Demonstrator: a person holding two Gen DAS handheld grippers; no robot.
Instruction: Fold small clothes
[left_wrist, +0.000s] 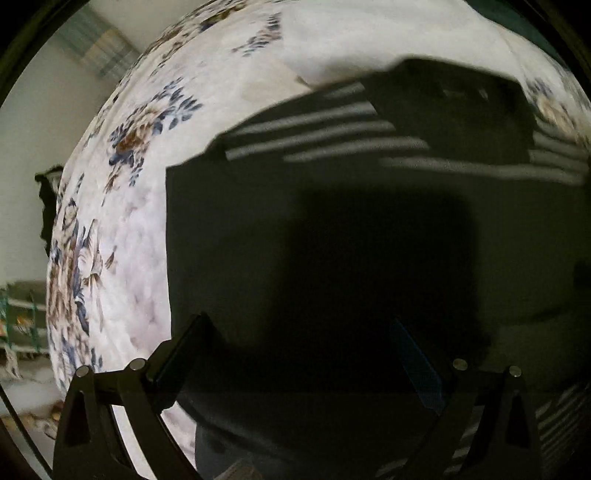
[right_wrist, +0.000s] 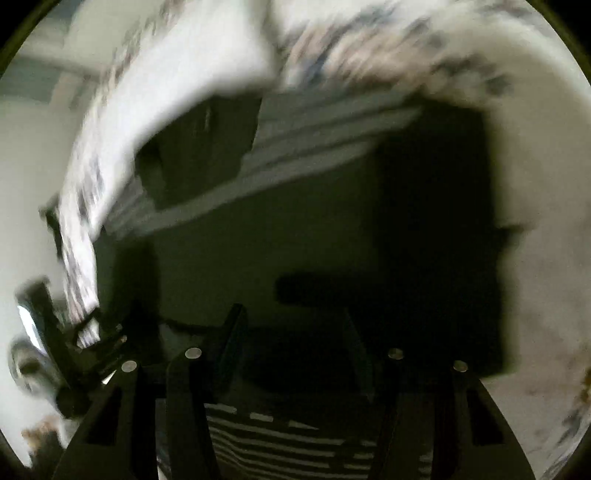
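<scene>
A dark garment with white stripes lies spread on the flowered bedsheet, so the fold looks barely begun; next each claw needs an edge to pinch. The left claw hangs wide open over the cloth, holding nothing. The right claw stands about half open above it, apparently empty, though blur hides any touch.

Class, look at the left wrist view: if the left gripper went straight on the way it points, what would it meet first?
Most likely the dark garment, which fills the view ahead of the left gripper. Nothing shows between the open fingers and the cloth, though depth is unclear.
</scene>
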